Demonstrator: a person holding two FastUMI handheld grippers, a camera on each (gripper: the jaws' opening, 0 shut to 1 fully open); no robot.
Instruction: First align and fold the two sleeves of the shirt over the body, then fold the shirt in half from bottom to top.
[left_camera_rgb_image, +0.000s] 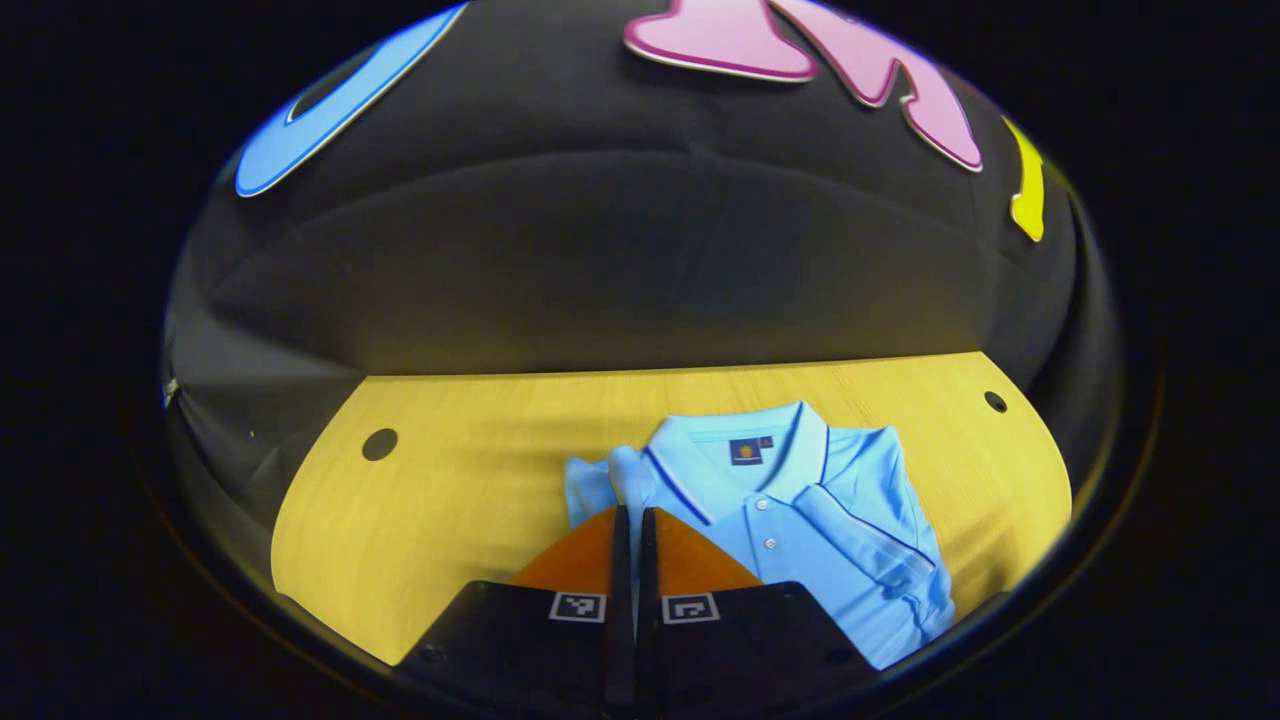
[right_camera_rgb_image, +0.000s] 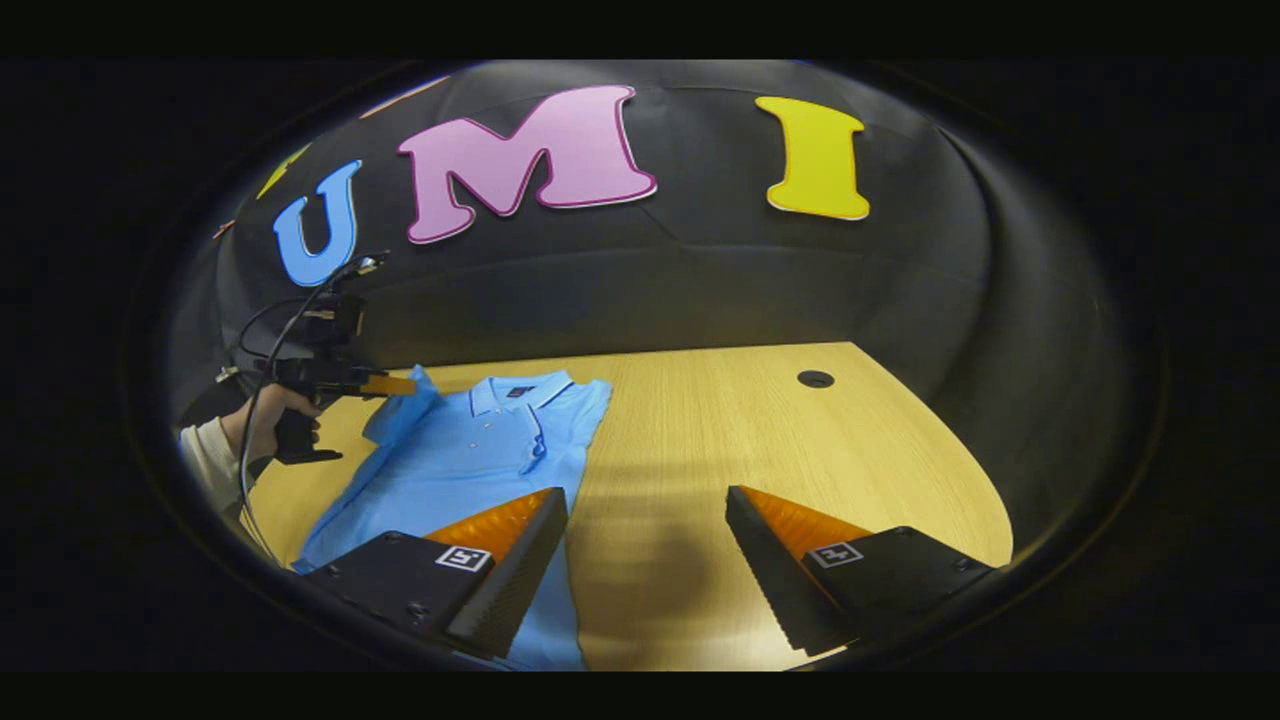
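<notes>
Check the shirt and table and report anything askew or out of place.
Nothing looks damaged or spilled. The shirt lies on the table with one sleeve folded over the body. The other sleeve is lifted off the table, pinched in the left gripper, mid-fold rather than amiss. The right gripper is open over the table.

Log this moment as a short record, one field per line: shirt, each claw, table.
shirt: light blue polo shirt, lying face up on the table, collar toward the booth wall
right sleeve: already folded over the body
left sleeve: lifted off the table, pinched by the left claw
left claw: shut on the left sleeve, held in a hand
right claw: open, holding nothing, above the bare table beside the shirt
table: light wood, with round holes
</notes>
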